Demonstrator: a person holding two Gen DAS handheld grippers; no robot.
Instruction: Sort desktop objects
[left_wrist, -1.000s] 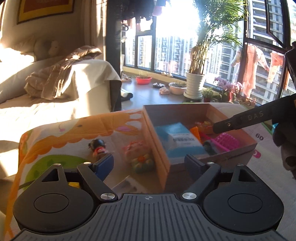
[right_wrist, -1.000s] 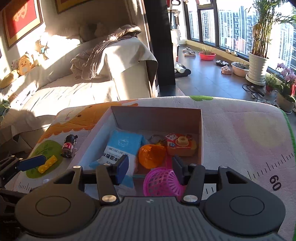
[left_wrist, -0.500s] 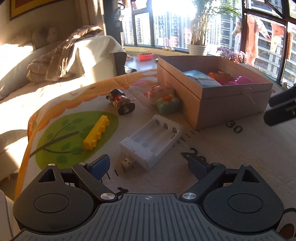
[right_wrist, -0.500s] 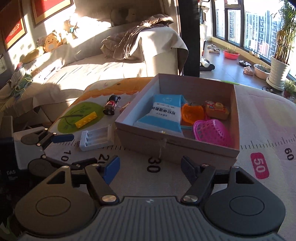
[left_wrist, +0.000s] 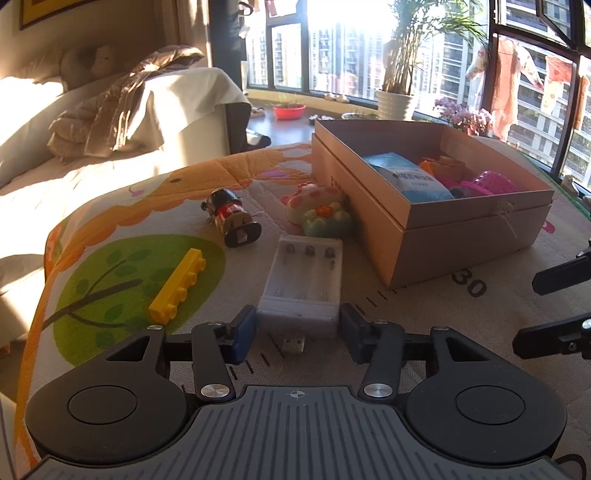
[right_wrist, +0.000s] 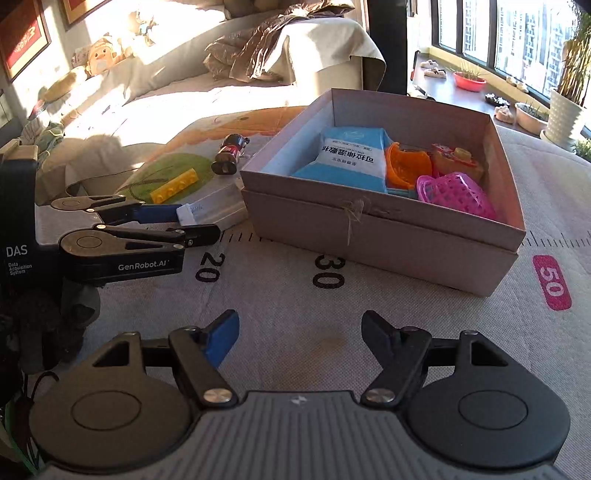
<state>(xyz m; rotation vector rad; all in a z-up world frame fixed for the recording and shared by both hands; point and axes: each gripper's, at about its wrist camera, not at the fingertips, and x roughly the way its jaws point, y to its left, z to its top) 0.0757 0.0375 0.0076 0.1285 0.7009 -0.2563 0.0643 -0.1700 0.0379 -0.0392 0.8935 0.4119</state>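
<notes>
A white battery charger lies on the mat. My left gripper is open with its fingertips on either side of the charger's near end; it also shows in the right wrist view. A yellow brick, a small cola-bottle toy and a pink-and-green squishy toy lie beyond. The cardboard box holds a blue packet, an orange cup, a pink basket and a small toy. My right gripper is open and empty, low over the mat before the box.
The table is covered by a printed mat with ruler marks. A sofa with blankets stands behind the left edge. Windows and potted plants are at the back.
My left gripper has moved forward so its open fingers now flank the charger's near end. My right gripper has pulled back and lower, away from the box.
</notes>
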